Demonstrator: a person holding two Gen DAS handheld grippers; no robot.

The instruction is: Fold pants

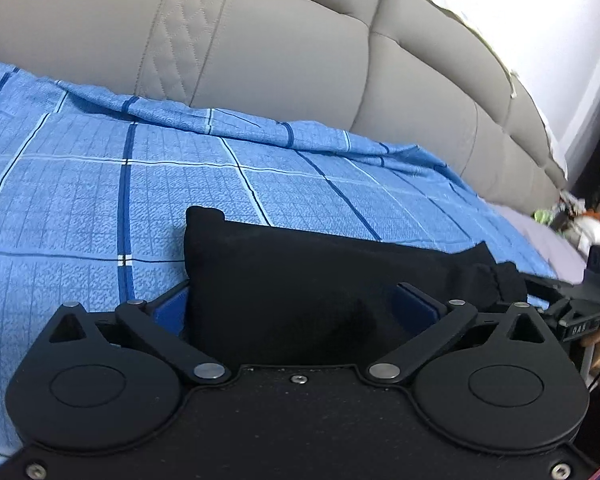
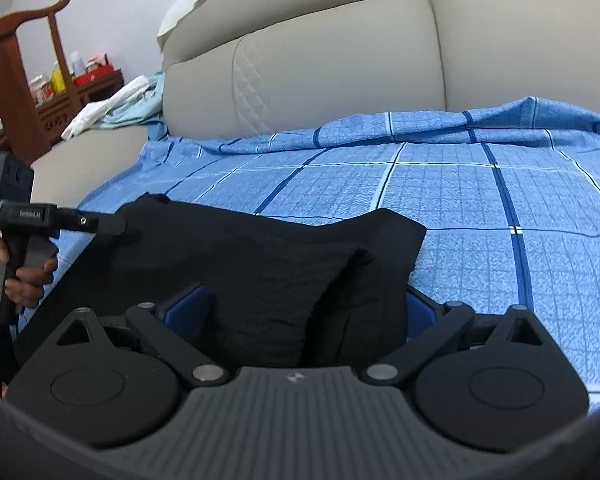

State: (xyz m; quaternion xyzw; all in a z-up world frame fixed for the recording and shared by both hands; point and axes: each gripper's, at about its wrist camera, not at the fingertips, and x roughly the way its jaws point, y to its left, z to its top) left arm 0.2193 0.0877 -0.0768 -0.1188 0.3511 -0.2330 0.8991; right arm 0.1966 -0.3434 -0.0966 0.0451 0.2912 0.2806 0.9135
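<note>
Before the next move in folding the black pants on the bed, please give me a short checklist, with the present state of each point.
1. Left gripper jaws wide apart: ok.
2. Left pads pressing the black pants: cannot tell; cloth lies between them.
3. Right gripper jaws wide apart: ok; whether its pads press the cloth: cannot tell.
4. Pants already doubled over: ok, layers show in the right view.
5. Pants lying on the blue checked sheet, away from the headboard: ok.
6. Fold edges neatly aligned: cannot tell.
</note>
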